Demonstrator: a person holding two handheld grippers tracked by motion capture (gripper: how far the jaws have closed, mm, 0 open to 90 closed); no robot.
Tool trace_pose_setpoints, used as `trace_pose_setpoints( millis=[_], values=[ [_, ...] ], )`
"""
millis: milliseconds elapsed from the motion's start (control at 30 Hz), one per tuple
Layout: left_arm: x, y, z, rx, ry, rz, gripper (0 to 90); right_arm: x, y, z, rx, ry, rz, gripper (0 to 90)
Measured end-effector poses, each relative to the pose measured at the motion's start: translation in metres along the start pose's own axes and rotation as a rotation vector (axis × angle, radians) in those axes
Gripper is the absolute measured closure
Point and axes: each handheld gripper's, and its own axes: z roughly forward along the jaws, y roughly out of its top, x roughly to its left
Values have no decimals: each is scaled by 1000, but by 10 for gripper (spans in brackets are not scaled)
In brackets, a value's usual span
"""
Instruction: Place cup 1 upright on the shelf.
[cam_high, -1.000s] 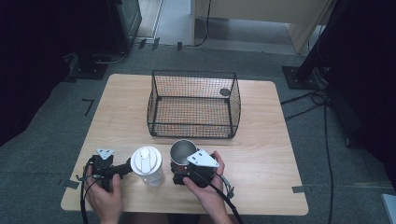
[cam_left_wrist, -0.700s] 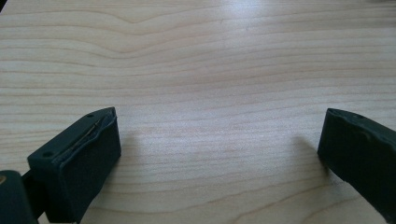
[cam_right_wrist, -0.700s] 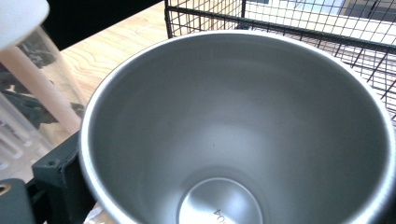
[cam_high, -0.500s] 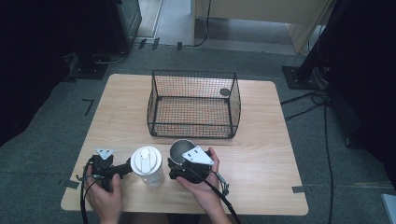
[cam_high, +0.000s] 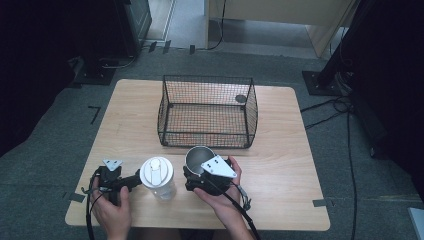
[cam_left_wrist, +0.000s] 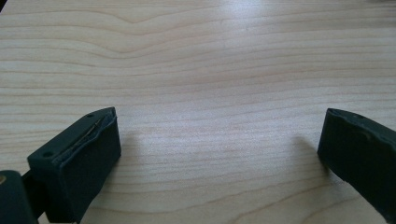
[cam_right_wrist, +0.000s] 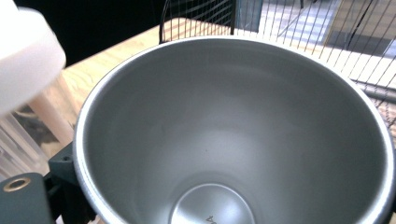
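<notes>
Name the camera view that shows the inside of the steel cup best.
The right gripper view: the steel cup is seen from just above its rim, with its inner wall and bottom plain and empty. The high view shows the cup small, partly behind the right tongs. The left gripper view shows bare table.

High view: fixed cam above near table edge, faces fwd + down, far off; whole table mid-frame.
Left gripper view: rides the gripper, v. close to the wood, looks along tabletop.
Right gripper view: close, looks into steel cup.
Shared: cup, wire basket, wood.
</notes>
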Motion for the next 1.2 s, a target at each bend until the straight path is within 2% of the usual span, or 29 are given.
trace_pose_setpoints(
  millis=[300, 633, 967, 1200],
  values=[
    [0, 0, 0, -1, 0, -2, 1, -3, 16, -12, -48, -1, -19, 74],
    [0, 0, 0, -2, 0, -2, 1, -8, 34, -17, -90, -14, -31, 74],
    [0, 0, 0, 0, 0, -1, 1, -21, 57, -21, -136, -42, -33, 74],
    [0, 0, 0, 1, 0, -1, 1, -33, 73, -22, -195, -90, -39, 74]
  ],
)
